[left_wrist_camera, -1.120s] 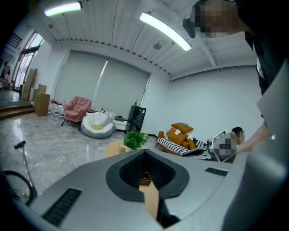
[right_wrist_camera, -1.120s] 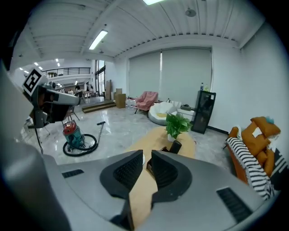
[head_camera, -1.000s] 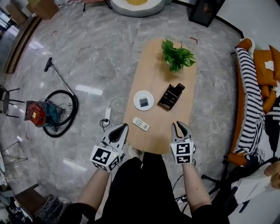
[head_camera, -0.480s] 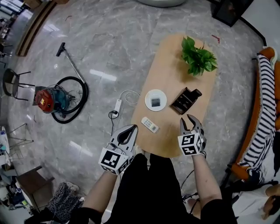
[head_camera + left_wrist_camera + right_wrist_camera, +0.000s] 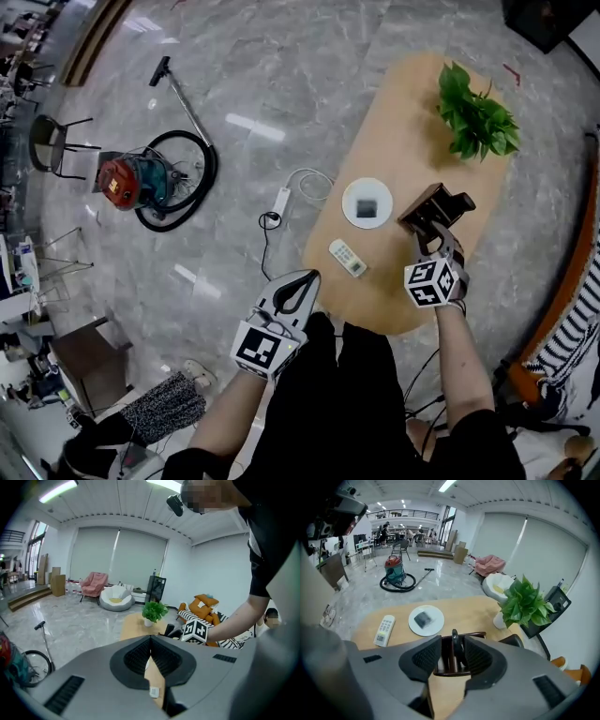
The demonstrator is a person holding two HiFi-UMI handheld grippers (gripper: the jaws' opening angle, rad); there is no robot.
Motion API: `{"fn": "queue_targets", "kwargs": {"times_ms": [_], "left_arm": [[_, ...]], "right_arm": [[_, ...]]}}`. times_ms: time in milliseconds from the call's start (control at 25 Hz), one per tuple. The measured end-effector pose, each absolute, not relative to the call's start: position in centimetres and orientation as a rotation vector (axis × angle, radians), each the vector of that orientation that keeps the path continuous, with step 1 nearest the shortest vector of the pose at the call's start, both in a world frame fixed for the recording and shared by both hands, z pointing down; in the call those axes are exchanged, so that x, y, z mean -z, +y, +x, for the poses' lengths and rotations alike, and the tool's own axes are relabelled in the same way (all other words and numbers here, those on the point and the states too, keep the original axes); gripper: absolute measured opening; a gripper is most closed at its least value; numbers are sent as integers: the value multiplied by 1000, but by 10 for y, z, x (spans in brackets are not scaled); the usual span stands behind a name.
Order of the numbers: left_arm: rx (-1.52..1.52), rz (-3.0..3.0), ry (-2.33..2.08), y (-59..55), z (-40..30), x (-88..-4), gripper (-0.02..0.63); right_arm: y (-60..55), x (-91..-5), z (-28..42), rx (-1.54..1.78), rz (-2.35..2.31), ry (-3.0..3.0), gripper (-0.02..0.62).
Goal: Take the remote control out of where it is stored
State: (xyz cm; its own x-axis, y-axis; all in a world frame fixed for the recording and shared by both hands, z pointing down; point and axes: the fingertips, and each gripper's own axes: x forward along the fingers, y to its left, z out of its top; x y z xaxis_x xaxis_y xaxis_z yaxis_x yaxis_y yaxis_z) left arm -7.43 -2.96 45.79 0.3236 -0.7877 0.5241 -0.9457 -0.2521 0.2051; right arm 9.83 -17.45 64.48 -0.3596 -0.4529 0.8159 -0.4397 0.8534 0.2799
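Note:
A dark wooden holder (image 5: pixel 436 208) stands on the oval wooden table (image 5: pixel 394 141), with a dark remote control (image 5: pixel 455 638) upright in one of its slots. My right gripper (image 5: pixel 436 236) is right at the holder's near end. Its jaws are opening, and in the right gripper view (image 5: pixel 452 646) the remote and the holder's rim (image 5: pixel 476 634) show between the tips, with neither pad pressing on them. My left gripper (image 5: pixel 305 279) hangs shut over the table's near left edge with nothing in it; its tips meet in the left gripper view (image 5: pixel 151 638).
A white remote (image 5: pixel 349 258) lies near the table's left edge, with a white plate (image 5: pixel 367 202) holding a dark square behind it. A potted plant (image 5: pixel 478 122) stands at the far end. On the floor to the left are a vacuum cleaner (image 5: pixel 141 183) and a power strip (image 5: pixel 279 202).
My right gripper has moved forward from the table's near edge up to the holder, and its jaws have spread wider. The left gripper stays shut near the front edge.

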Motion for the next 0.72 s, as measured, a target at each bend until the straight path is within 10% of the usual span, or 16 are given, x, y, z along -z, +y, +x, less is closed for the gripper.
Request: {"fn": "queue_targets", "kwargs": {"times_ms": [640, 720], "left_arm": [[-445, 1957, -1544, 0, -103, -483, 6], [-446, 1961, -1538, 3, -104, -482, 6]], "right_arm": [[-209, -714, 96, 95, 559, -1862, 167], [-208, -713, 96, 85, 583, -1852, 86]]}}
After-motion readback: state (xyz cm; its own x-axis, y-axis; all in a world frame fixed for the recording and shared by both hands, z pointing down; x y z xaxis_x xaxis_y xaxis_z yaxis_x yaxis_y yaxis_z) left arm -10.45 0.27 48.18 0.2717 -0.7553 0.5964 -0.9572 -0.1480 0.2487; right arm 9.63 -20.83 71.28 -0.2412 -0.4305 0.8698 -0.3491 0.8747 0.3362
